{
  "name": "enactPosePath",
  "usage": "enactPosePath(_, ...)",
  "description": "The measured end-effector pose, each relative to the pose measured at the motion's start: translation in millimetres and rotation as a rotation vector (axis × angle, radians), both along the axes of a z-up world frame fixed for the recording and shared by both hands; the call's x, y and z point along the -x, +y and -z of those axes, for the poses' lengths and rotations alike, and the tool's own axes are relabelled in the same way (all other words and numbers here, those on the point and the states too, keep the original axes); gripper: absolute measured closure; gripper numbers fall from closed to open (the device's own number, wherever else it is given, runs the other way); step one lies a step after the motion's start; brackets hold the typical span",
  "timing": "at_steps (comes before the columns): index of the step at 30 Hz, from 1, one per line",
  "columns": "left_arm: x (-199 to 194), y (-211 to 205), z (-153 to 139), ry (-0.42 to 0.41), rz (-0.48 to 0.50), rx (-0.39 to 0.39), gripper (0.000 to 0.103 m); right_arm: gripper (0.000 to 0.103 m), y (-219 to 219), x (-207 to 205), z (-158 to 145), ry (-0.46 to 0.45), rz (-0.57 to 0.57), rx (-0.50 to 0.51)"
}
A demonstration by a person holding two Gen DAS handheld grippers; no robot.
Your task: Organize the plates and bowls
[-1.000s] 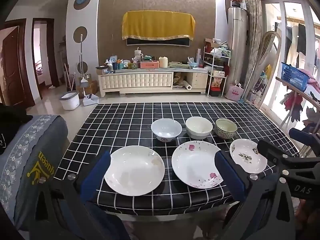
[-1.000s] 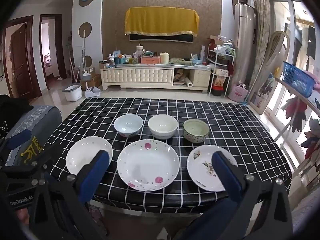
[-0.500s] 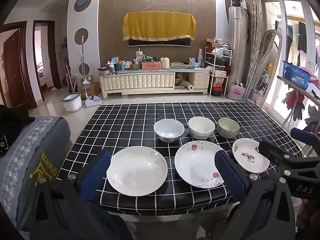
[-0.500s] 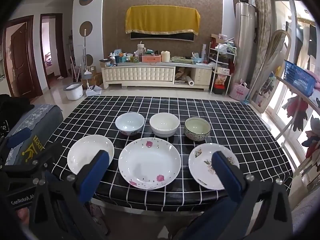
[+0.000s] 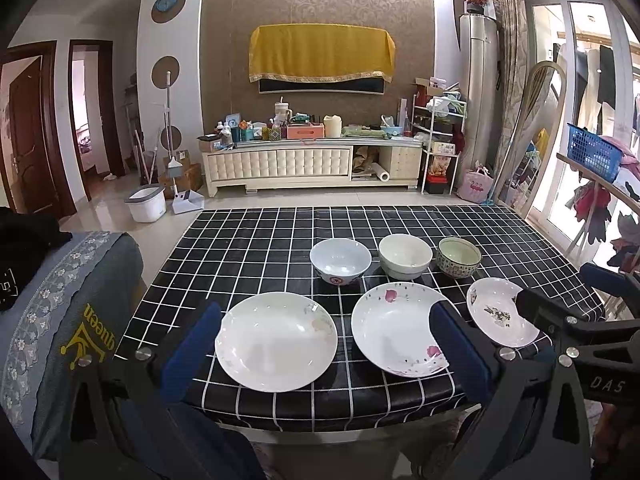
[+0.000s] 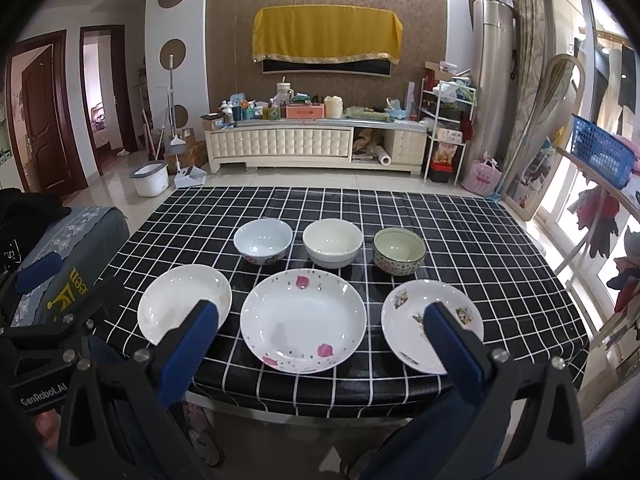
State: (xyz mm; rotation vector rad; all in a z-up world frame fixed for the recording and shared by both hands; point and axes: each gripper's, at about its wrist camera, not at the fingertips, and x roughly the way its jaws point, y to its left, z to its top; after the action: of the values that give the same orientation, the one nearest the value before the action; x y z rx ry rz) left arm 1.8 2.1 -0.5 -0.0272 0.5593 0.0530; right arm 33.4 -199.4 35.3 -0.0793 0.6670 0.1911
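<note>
since a second ago both cameras have drawn slightly back and up from the table (image 6: 460, 232), so the dishes sit a little further along it in both views; nothing on the black checked cloth has shifted.

nearest, the left gripper (image 5: 320, 344) hangs wide apart and empty before the table's front edge, its blue pads (image 5: 192, 348) flanking the plain white plate (image 5: 276, 340) and hiding the near right rim of the pink-petal plate (image 5: 396, 328). the right gripper (image 6: 320, 344) is likewise spread wide with nothing in it, one pad over the plain plate's rim and the other over the small flower-print plate (image 6: 408, 320). in the left view the right tool's black frame covers part of that small plate.

the three plates lie in a front row, apart from one another. just behind them stands a row of three bowls: a pale blue bowl (image 6: 263, 241), a cream bowl (image 6: 333, 242) and a patterned green-lined bowl (image 6: 399, 250), close together, upright.

to the left, a grey cover with yellow "queen" lettering (image 5: 86, 332) drapes a seat. beyond the table, a white bucket (image 6: 150, 178), a tufted tv cabinet (image 6: 280, 148) piled with clutter, and a yellow cloth (image 6: 326, 36) on the wall.
</note>
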Motion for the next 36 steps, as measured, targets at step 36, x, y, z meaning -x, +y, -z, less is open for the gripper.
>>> enactPosePath(36, 1.4, -1.7, 9.3, 0.011, -0.014, -0.006, 0.000, 0.000, -1.9, 1.6, 1.9, 0.032, 0.001, -0.004)
